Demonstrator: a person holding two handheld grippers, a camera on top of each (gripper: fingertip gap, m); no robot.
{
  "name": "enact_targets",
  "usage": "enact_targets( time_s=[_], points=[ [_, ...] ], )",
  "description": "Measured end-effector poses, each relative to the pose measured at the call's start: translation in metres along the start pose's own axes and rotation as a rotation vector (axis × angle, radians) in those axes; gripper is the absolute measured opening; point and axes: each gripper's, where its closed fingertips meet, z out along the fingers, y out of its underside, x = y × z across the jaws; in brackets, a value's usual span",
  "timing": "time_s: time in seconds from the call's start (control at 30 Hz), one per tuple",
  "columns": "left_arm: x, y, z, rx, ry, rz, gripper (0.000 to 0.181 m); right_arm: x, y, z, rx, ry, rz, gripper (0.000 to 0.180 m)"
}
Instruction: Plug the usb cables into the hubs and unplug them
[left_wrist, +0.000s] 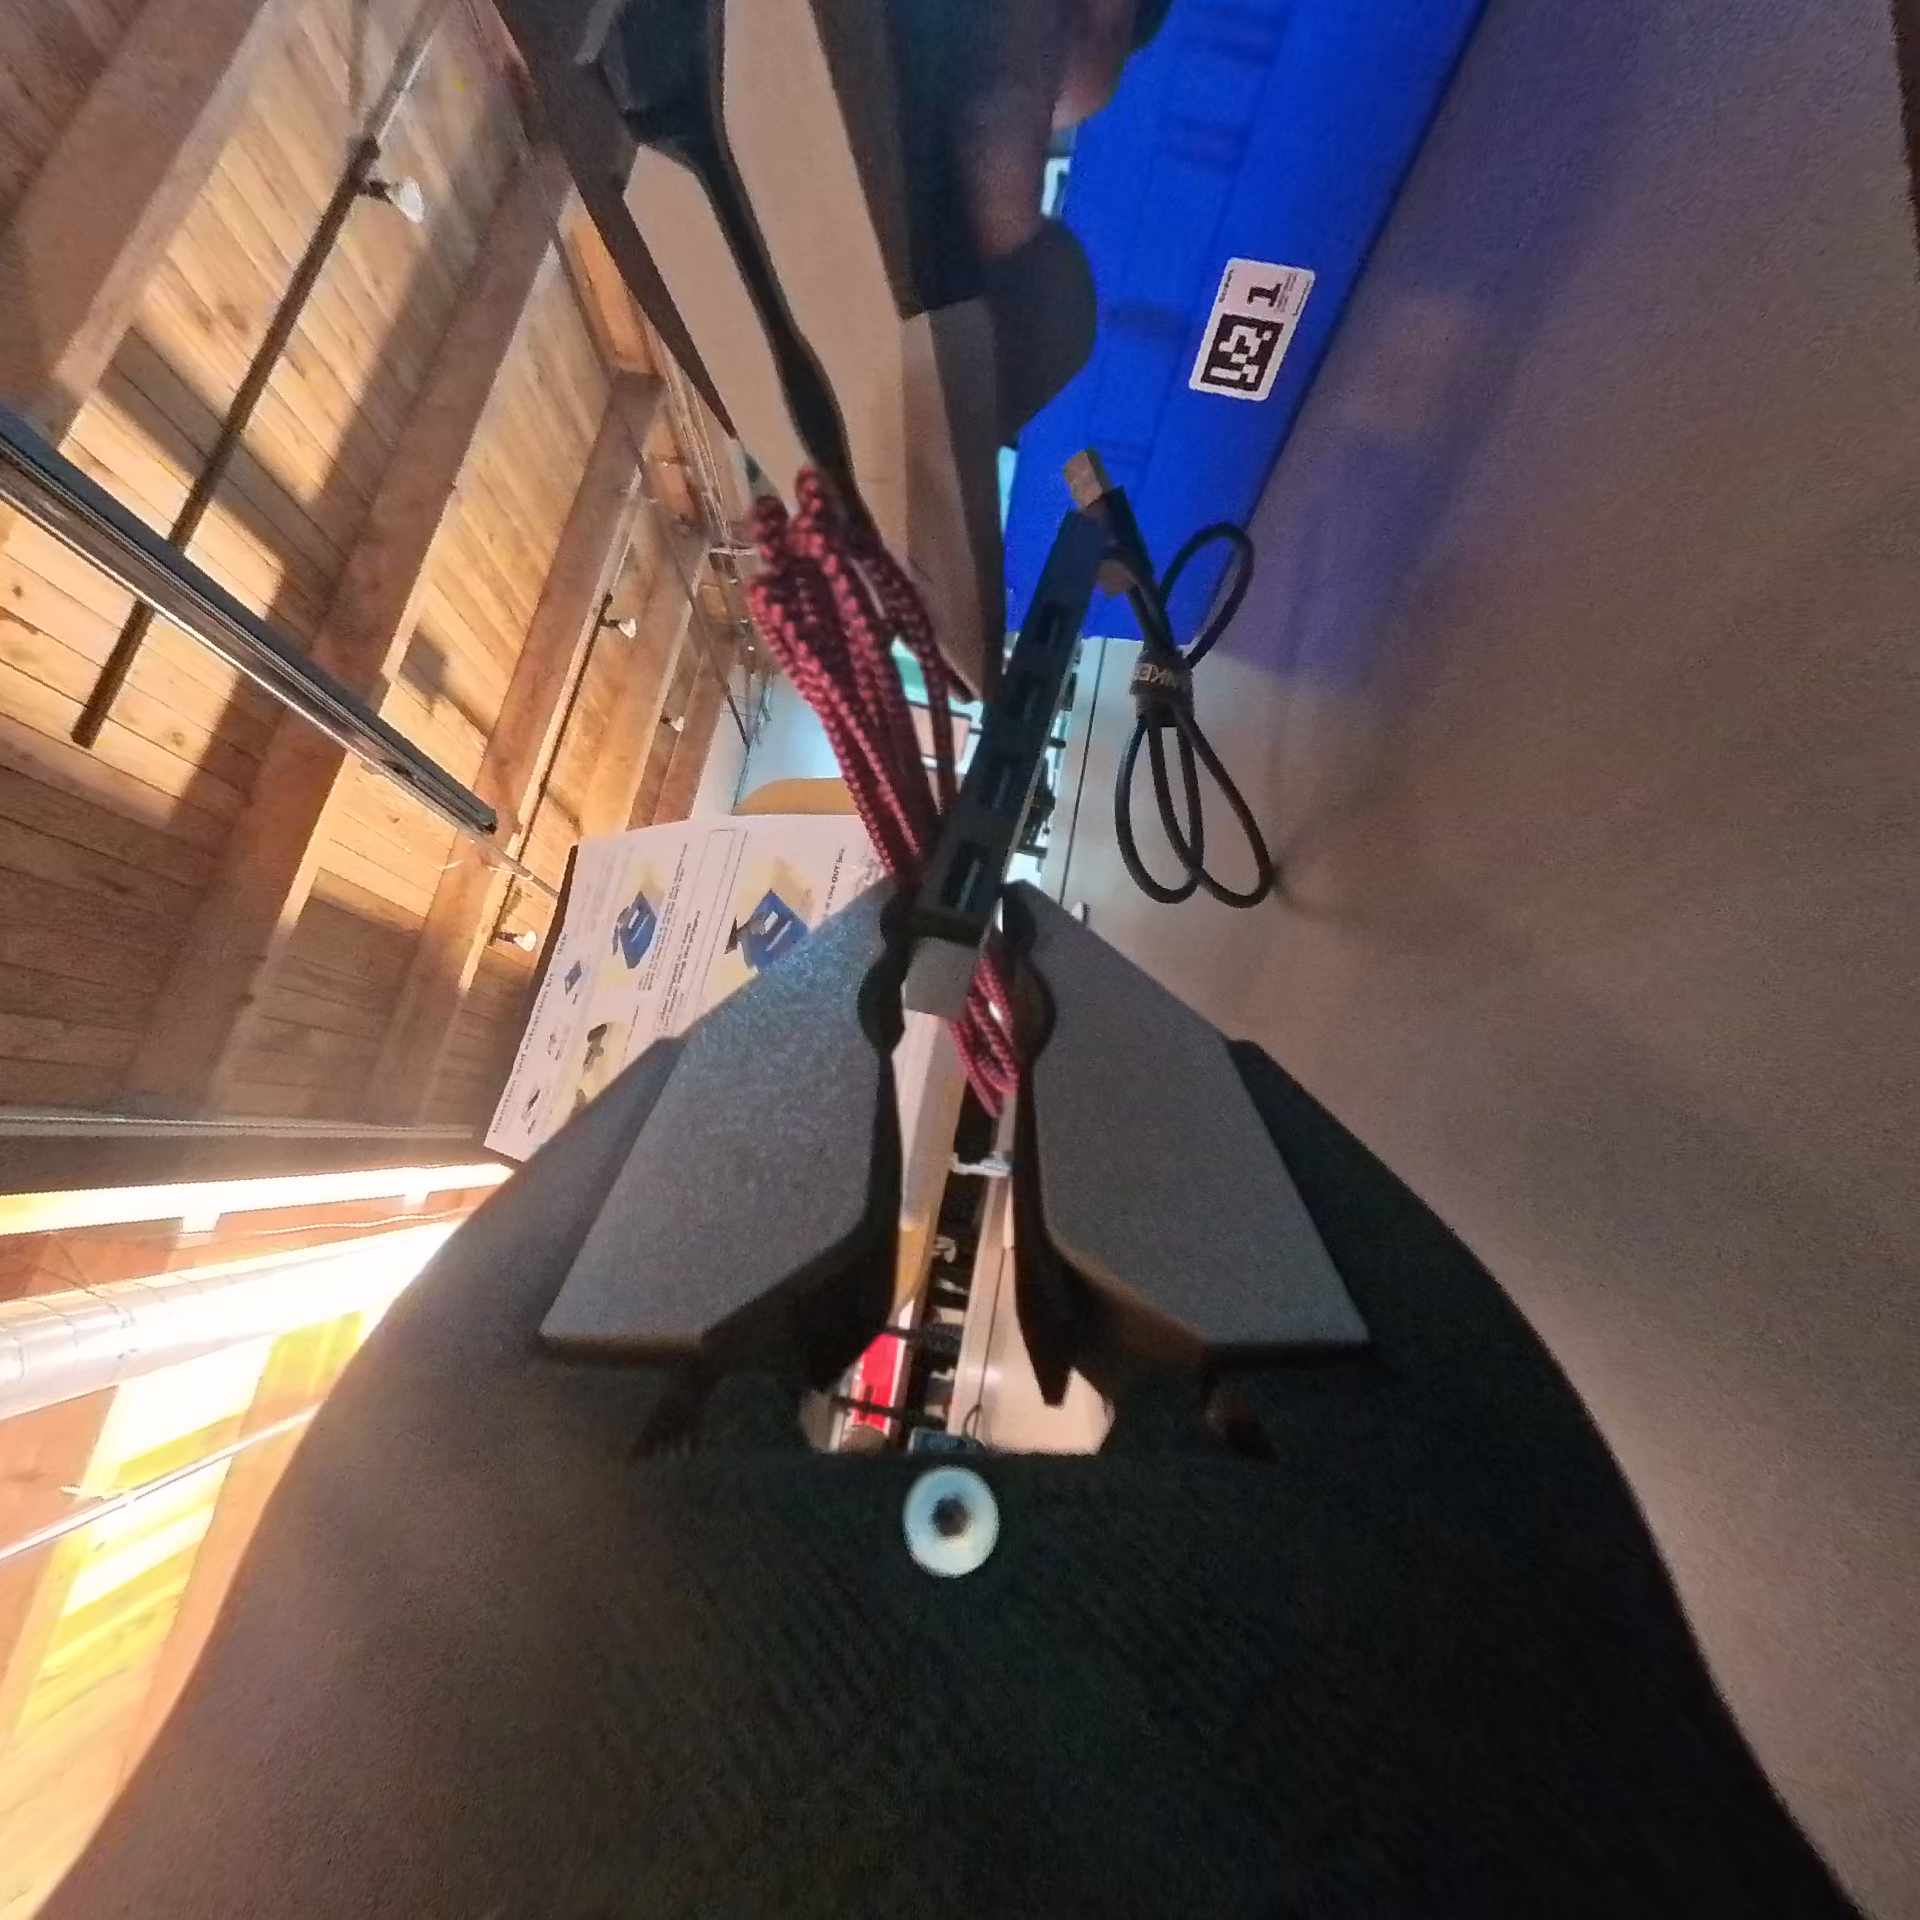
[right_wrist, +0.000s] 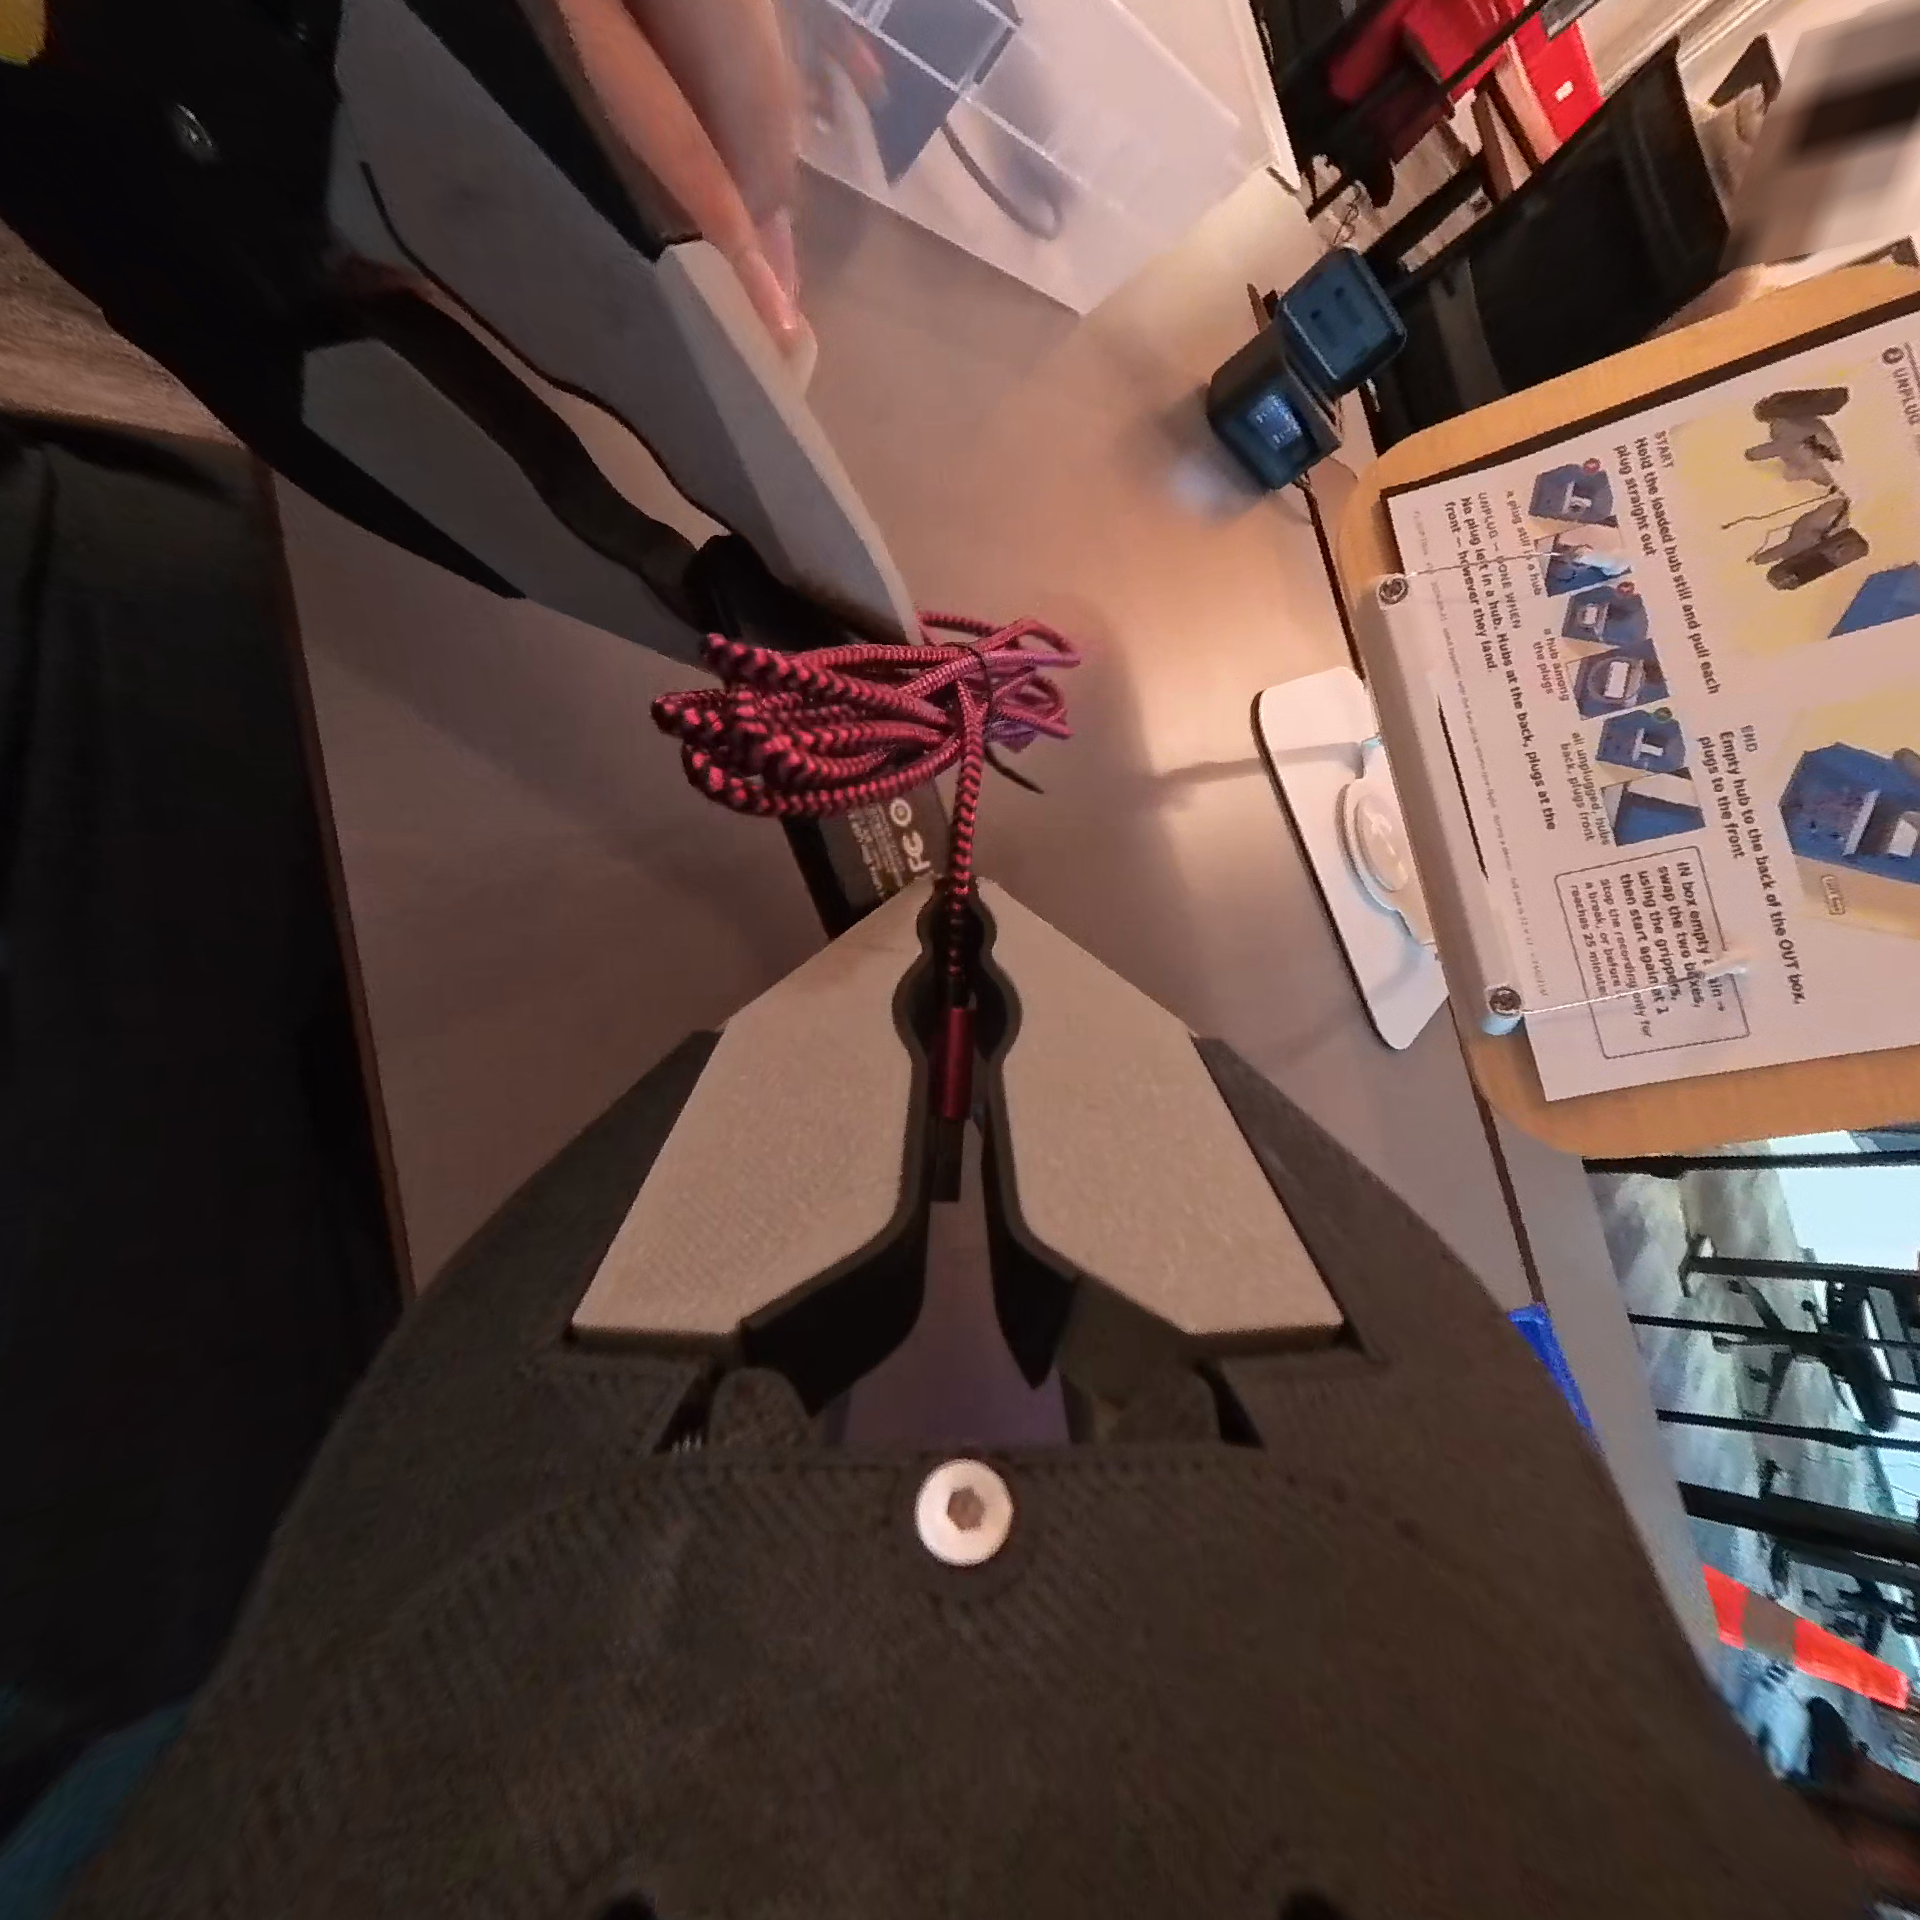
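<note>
My left gripper (left_wrist: 951, 920) is shut on the near end of a long black USB hub (left_wrist: 1013, 707), which points away from me, ports showing along its side. The hub's own black cable (left_wrist: 1184, 748) hangs in a strapped loop, its plug (left_wrist: 1086, 478) free. A red-and-black braided cable (left_wrist: 831, 623) hangs bundled beside the hub. My right gripper (right_wrist: 961, 904) is shut on that cable's red plug (right_wrist: 951, 1049); the bundle (right_wrist: 831, 717) dangles just past its fingertips. The hub (right_wrist: 883, 831) lies close behind the bundle. I cannot tell whether the plug sits in a port.
A blue box (left_wrist: 1195, 208) with a white marker tag (left_wrist: 1252, 327) stands beyond the hub. The other gripper's grey finger (right_wrist: 790, 488) and a hand (right_wrist: 707, 156) are at upper left. An instruction sheet on a wooden board (right_wrist: 1662, 675), two dark cubes (right_wrist: 1299, 364) and a clear box (right_wrist: 1018, 135) are on the right. Tip to tip, the grippers are about 4 centimetres apart.
</note>
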Motion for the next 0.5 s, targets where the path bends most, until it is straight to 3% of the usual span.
enact_targets(
  time_s=[0.17, 0.5],
  points=[
    [0.005, -0.012, -0.004, 0.068, 0.021, 0.059, 0.015, -0.001, 0.001, 0.003, -0.004, 0.001, -0.007, 0.000],
    [0.006, -0.014, -0.005, 0.091, 0.081, -0.067, 0.016, -0.006, -0.010, 0.000, 0.067, -0.007, -0.061, 0.000]
  ],
)
